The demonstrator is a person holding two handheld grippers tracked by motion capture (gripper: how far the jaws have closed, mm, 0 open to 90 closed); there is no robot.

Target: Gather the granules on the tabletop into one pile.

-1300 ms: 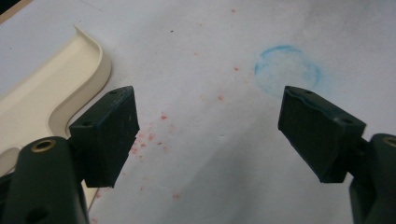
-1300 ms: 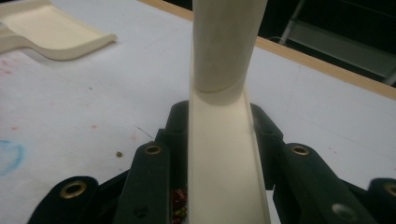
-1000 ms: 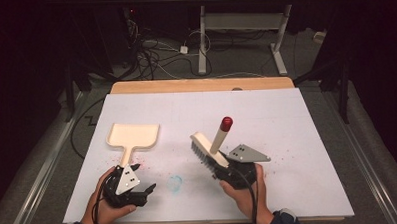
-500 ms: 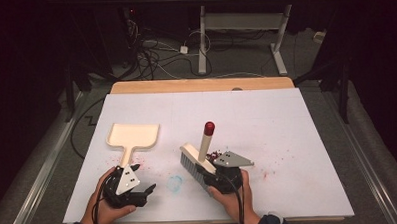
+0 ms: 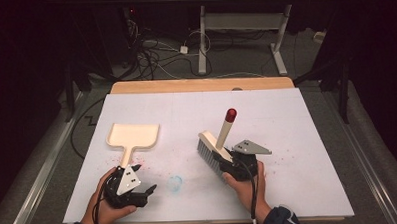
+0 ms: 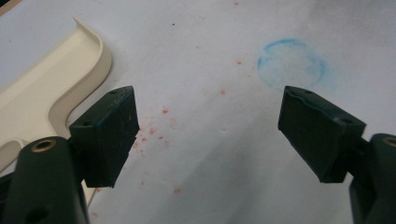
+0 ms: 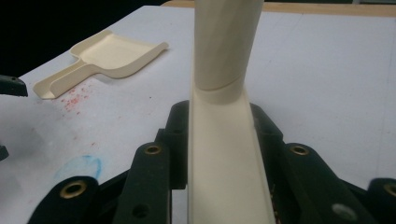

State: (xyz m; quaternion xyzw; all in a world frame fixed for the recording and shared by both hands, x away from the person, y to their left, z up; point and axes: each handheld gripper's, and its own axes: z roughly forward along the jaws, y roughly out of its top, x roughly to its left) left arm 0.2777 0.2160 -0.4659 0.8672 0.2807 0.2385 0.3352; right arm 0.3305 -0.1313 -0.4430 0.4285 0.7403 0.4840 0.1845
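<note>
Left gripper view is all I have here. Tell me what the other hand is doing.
Observer: The right gripper is shut on a brush, clamped on its cream handle.
Operator: Say where the bristles sit.
Observer: In the high view the grey bristles face the dustpan side; whether they touch the table I cannot tell.
Operator: Describe the whole dustpan, I get one edge.
Observer: The dustpan lies flat left of the brush, its handle pointing back toward the left gripper, which stands open near the handle's end.
Operator: Report any crumbs beyond mine.
Observer: Faint red specks also dot the table right of the brush.
</note>
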